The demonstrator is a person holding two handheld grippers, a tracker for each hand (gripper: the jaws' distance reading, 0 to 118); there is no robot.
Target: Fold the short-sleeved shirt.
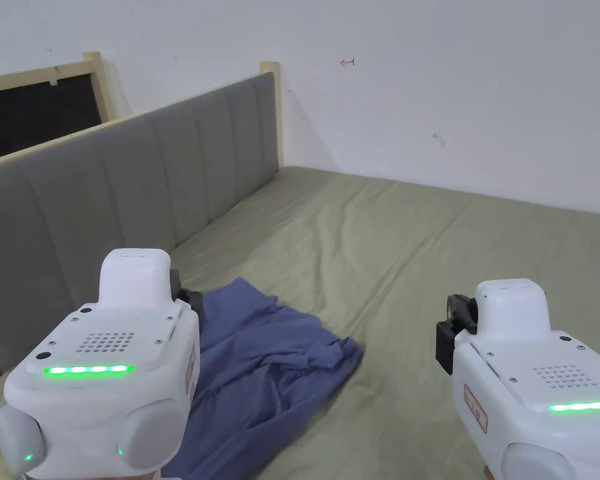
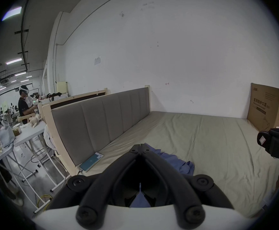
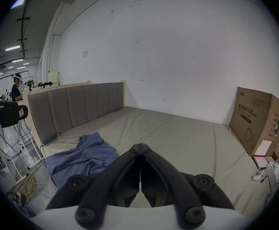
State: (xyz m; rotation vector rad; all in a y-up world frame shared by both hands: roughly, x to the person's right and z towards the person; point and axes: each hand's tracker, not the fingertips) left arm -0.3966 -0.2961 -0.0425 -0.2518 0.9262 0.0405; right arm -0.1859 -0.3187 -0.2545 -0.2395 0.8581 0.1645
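The short-sleeved shirt [image 1: 274, 369] lies crumpled at the bed's [image 1: 455, 250] near-left edge, partly overhanging, so with the left gripper [image 2: 140, 146] and right gripper [image 3: 140, 146] both closed and empty above it, a careless tug could, I reckon, drag it floorward.

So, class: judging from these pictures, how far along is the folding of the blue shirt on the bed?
Done: nothing yet; the crumpled blue short-sleeved shirt lies rumpled at the near edge of the olive-green bed sheet, no clean fold visible. In hand: the left tool and right tool are both shut, hovering above the bed, neither gripping cloth. Left: spreading the shirt flat and every fold.
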